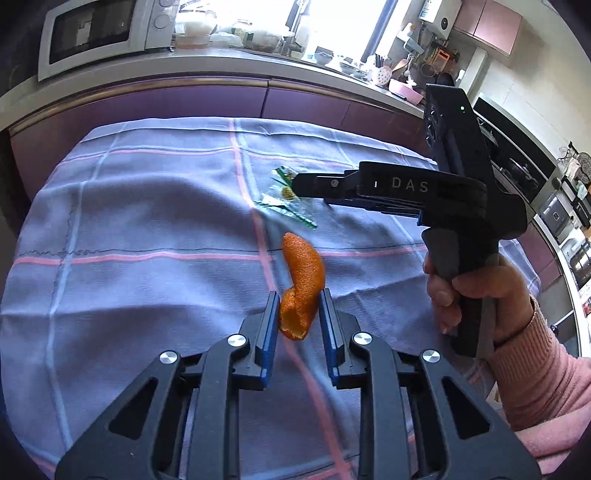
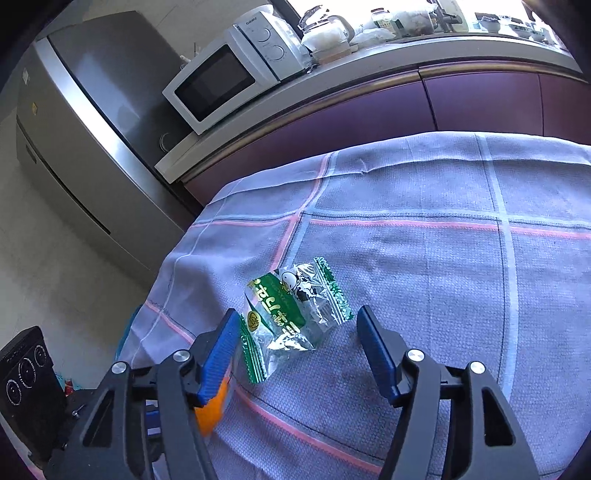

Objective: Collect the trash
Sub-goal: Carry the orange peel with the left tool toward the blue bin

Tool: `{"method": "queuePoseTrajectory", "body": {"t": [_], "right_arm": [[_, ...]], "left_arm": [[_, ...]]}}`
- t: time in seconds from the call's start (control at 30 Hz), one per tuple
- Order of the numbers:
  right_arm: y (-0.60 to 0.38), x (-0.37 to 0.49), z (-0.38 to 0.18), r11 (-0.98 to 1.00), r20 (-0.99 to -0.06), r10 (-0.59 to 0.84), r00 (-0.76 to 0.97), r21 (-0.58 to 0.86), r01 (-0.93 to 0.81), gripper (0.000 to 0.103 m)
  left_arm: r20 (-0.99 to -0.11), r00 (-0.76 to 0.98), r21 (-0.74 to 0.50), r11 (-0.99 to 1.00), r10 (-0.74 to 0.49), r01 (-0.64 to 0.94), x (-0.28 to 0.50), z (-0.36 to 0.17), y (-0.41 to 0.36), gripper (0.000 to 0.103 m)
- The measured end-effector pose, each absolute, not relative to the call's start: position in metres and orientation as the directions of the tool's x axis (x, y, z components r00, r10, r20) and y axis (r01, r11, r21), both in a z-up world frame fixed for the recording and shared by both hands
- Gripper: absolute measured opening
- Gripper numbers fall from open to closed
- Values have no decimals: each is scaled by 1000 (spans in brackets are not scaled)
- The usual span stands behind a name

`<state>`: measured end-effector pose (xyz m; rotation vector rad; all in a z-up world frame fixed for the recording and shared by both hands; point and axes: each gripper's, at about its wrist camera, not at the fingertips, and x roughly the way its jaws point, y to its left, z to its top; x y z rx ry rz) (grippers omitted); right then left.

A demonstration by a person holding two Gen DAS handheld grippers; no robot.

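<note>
Peel clamped in left gripper fingers; right gripper fingers apart around wrapper.

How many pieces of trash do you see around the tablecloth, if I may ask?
2: an orange peel clamped in the left gripper, and a plastic wrapper lying between the open right gripper fingers. Others may be hidden.

A table under a pale lilac woven cloth with pink and light blue check lines stands before a run of glossy purple cabinet fronts topped by a grey stone-look counter. On that counter sits a white microwave with a dark door, beside a tall brushed-steel fridge on a pale tiled floor. Bright daylight pours through a window above the cluttered counter, and pink wall cupboards hang at the far right.
</note>
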<state>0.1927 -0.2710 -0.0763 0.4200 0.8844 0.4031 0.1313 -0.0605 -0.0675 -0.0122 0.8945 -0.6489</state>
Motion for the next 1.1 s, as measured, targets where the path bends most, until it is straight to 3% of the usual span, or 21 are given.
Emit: {"method": "queuePoseTrajectory", "body": {"t": [0.07,0.1,0.13,0.27,1.1], "right_arm": [[-268,194,-76,853,-655,491,574,495,-165,63],[-267,195,-76,854,-655,489,576,494,-163,58],[-266,195,-77,855,-657,488,575,493,-162,47],[-265,195,-81,858,-666,482,569,491,-153,22],[-216,143,-49,802,-566,584,583,516,-302,19]], "left_arm": [[-714,466,-276,822,-522,498,129,-66,-46,22],[-713,477,-271,829,-514,488,127,-65,-39,22],[-713,489,-265,838,-503,476,125,-64,-33,22],[-710,519,-261,863,-475,433,122,-62,-8,22],[-691,621,-209,925,-369,318,88,-51,68,22]]}}
